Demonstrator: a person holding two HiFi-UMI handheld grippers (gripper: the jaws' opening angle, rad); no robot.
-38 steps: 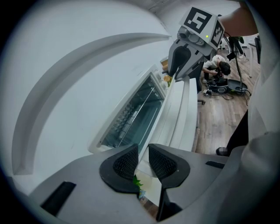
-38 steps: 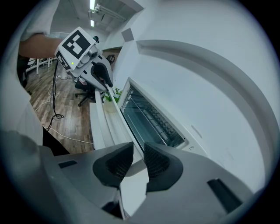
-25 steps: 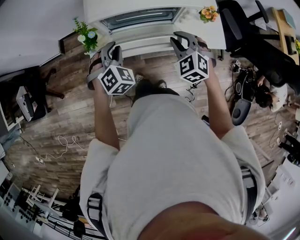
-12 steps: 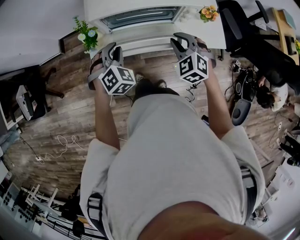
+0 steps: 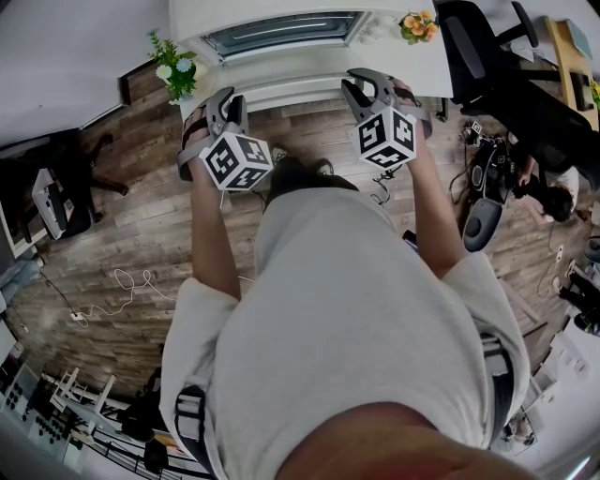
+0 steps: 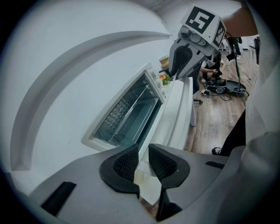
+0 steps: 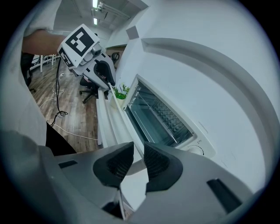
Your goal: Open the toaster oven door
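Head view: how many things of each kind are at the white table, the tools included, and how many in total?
Toaster oven: 1
Small plants: 2 (white-flowered plant, orange-flowered plant)
Tools: 2 (left tool, right tool), each closed on the door handle
Total: 5

The toaster oven (image 5: 281, 19) has a smooth white casing with a soft sheen. Its door is a glossy pane of clear glass (image 6: 131, 116) over a bright metal wire rack (image 7: 168, 114), and its handle (image 7: 133, 166) is the same smooth white, plastic or painted metal, it cannot be told. The left gripper (image 6: 141, 159) and right gripper (image 7: 139, 158) are matt grey plastic with finely ribbed black pads (image 6: 127, 162) that look like rubber, each bearing a marker cube (image 5: 236, 159) of matt black-and-white print. The floor (image 5: 122, 225) is grainy brown wood planking, the bench (image 5: 75, 56) smooth matt white, and the person's shirt (image 5: 347, 319) soft pale cloth.
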